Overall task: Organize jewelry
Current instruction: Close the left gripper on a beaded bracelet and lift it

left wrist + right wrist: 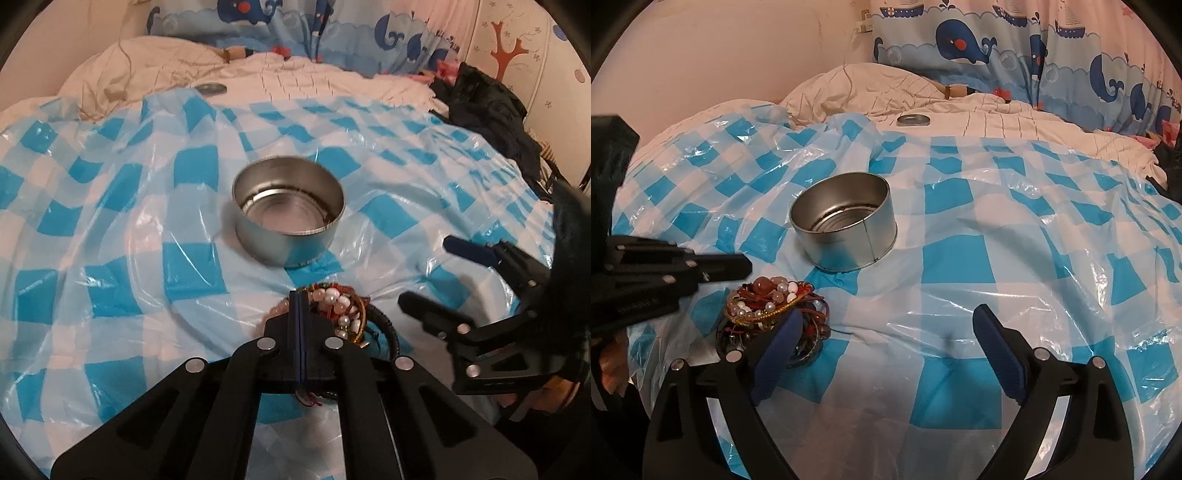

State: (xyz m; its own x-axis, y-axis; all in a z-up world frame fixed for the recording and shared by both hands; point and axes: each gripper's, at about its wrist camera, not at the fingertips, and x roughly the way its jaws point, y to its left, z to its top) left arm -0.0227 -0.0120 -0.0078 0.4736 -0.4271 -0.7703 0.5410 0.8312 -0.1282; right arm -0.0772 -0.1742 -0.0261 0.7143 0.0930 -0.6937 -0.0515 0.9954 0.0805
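Note:
A tangled pile of jewelry (345,310), with pearl and pink beads, red cords and dark bangles, lies on the blue-checked plastic sheet (110,229). It also shows in the right wrist view (768,302). A round metal tin (290,210) stands empty beyond it; it also shows in the right wrist view (846,221). My left gripper (298,295) is shut, its tips at the pile's left edge; nothing shows clamped between them. My right gripper (886,325) is open, its left finger (781,339) against the pile's right side.
The tin's lid (913,120) lies on the white bedding (997,114) at the back. Whale-print curtains (997,44) hang behind. Dark clothing (491,110) lies at the far right of the bed.

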